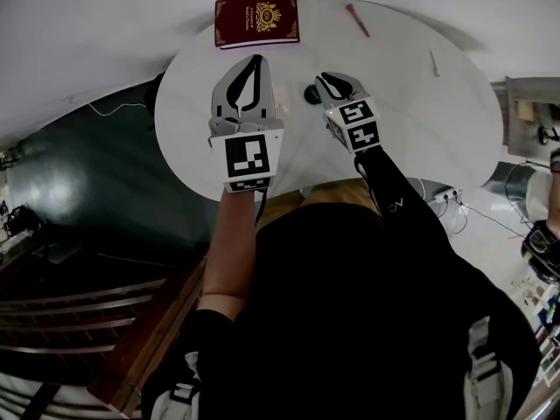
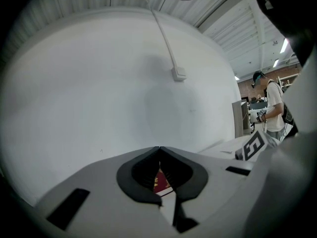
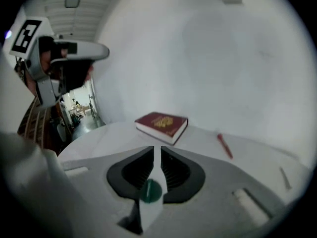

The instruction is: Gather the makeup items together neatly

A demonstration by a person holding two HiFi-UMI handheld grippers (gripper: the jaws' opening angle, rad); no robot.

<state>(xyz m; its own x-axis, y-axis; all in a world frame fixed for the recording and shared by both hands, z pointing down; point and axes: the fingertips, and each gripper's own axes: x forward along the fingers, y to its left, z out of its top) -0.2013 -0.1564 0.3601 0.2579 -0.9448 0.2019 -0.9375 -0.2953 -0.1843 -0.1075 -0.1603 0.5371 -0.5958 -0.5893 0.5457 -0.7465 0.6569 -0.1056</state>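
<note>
On the round white table (image 1: pixel 437 129) a small dark green round item (image 1: pixel 311 94) lies just left of the tip of my right gripper (image 1: pixel 322 77). In the right gripper view the jaws (image 3: pixel 161 148) stand a narrow gap apart, and the green item (image 3: pixel 149 191) shows low in the slot between them, untouched by the pads. A pink pencil (image 1: pixel 357 19) (image 3: pixel 224 146) and a thin grey stick (image 1: pixel 433 63) (image 3: pixel 284 177) lie farther back on the right. My left gripper (image 1: pixel 255 58) (image 2: pixel 159 148) hovers shut and empty, tips touching.
A dark red book (image 1: pixel 256 18) (image 3: pixel 162 125) lies at the table's far edge, close to the white wall. A cable box (image 2: pixel 179 74) hangs on that wall. A person (image 2: pixel 274 108) stands far off to the right. Furniture and cables (image 1: pixel 525 103) crowd the table's right side.
</note>
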